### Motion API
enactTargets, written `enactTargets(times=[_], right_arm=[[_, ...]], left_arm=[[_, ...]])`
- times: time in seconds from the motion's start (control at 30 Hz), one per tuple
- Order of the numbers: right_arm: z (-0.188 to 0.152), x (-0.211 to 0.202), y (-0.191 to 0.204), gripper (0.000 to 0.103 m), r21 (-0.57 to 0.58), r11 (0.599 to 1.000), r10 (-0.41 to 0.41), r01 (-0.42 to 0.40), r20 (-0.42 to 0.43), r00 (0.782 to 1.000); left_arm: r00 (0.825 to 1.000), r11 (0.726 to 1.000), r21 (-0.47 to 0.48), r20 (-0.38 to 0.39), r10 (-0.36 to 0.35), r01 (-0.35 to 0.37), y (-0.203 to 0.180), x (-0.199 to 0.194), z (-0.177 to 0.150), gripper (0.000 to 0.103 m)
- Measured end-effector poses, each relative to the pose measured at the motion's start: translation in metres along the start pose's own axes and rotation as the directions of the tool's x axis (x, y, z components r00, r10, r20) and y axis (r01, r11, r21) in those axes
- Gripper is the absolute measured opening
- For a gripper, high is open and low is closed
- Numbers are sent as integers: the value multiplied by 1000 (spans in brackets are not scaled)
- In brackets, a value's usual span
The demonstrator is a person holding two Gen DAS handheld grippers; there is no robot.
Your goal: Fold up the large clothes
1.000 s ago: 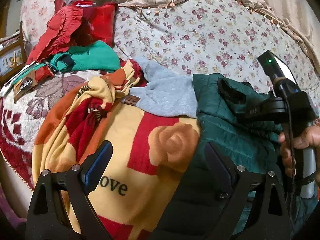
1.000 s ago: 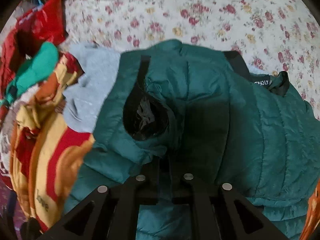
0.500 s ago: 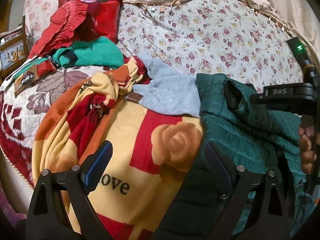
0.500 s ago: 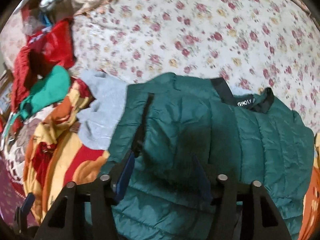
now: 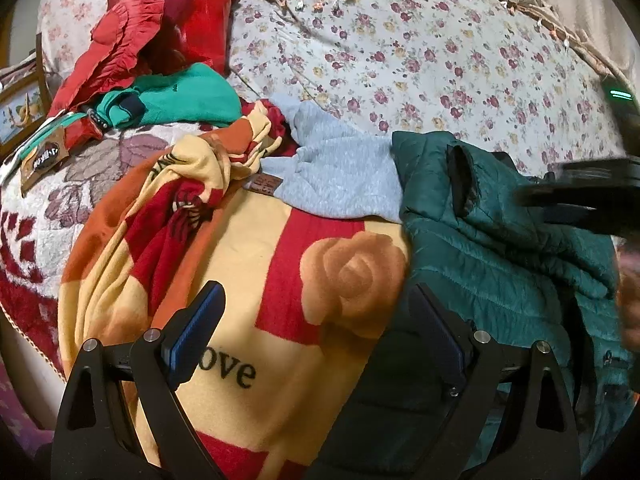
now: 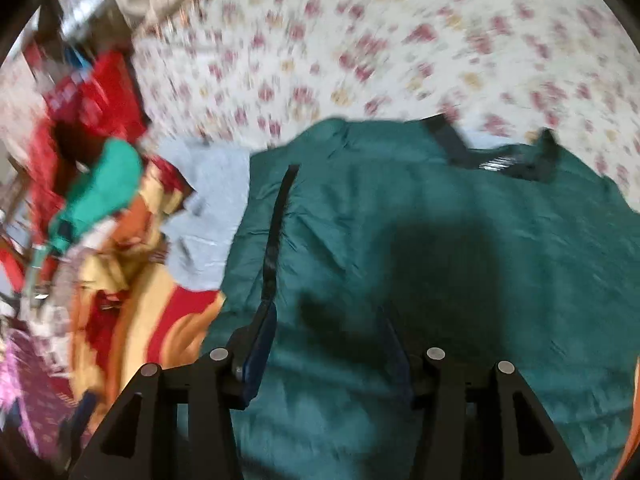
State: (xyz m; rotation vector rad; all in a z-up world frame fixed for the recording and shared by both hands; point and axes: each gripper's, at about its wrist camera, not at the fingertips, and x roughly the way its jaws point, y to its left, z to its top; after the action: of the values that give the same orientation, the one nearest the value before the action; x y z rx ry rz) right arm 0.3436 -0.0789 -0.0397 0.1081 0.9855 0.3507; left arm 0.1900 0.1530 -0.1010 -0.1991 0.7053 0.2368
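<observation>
A dark green quilted jacket [image 6: 420,240] lies spread on the bed, black collar [image 6: 516,164] at the far side; it also shows in the left wrist view [image 5: 500,248] at the right. My right gripper [image 6: 328,344] is open and empty, raised above the jacket's near part. My left gripper [image 5: 316,340] is open and empty over a yellow and red rose blanket [image 5: 280,292], beside the jacket's left edge. The right gripper's blurred body [image 5: 588,196] shows at the right of the left wrist view.
A grey sweater [image 5: 340,176] lies left of the jacket. A teal garment [image 5: 180,96] and red clothes [image 5: 152,36] are piled at the far left. A floral sheet [image 5: 420,56] covers the bed behind. The right wrist view is motion-blurred.
My right gripper opened, let go of the jacket fold and lifted back; the jacket now lies flatter and spread. The left gripper barely moved.
</observation>
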Motion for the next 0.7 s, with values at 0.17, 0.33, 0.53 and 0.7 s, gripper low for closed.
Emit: enactTargets(times=[0.17,0.33,0.53,0.7], right_arm=[[-61,-87,-65,50,81,996,-24,20,53,998],[-134,-153,-141,53,213,972,-121,100,85,989],[-203,-176,-222,61,402,906,-168,130,60,984],[-220,-170,-266,61,523,852,-101,41,88,991]], left_arm=[[1000,999,36,-5,-23,23,2,-11,0,93],[998,999,-17,-37,-46,45,21,-31,4,93],[959,968,-173,-187,-215,184,49,-29,12,93],[931,972,-111,-281,-232,208,39,-12,8,93]])
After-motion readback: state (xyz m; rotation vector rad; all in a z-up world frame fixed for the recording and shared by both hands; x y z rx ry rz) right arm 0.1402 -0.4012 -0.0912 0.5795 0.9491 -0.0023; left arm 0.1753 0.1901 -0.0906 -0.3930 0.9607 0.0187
